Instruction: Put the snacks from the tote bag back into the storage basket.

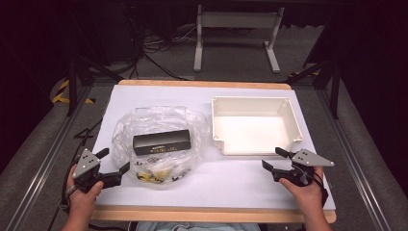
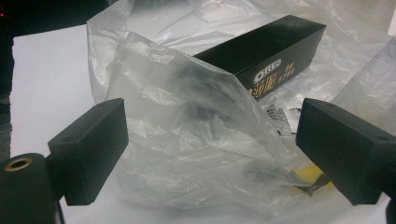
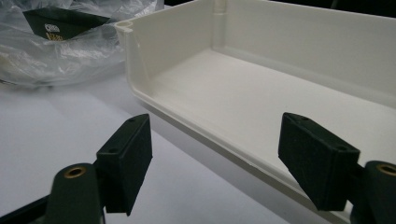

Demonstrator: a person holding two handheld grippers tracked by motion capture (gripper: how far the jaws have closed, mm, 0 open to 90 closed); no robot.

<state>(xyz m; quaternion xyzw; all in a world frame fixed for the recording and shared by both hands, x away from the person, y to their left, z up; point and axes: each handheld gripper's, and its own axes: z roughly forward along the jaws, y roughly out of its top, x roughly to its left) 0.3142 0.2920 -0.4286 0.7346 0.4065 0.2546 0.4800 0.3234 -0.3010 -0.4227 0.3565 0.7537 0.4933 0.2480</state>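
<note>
While both wait, left gripper agape beside plastic bag, right gripper apparently wide.

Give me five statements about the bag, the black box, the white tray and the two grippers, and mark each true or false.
1. The black box lies inside the clear plastic bag. True.
2. The white tray holds the black box. False: the tray is empty; the box is in the bag to its left.
3. The left gripper is clamped on the bag. False: its jaws stand open, with the bag's plastic in front of them and between them, not pinched.
4. The right gripper is open near the tray's near rim. True.
5. The tray stands on its side. False: it sits flat on the white table cover, open side up.
</note>
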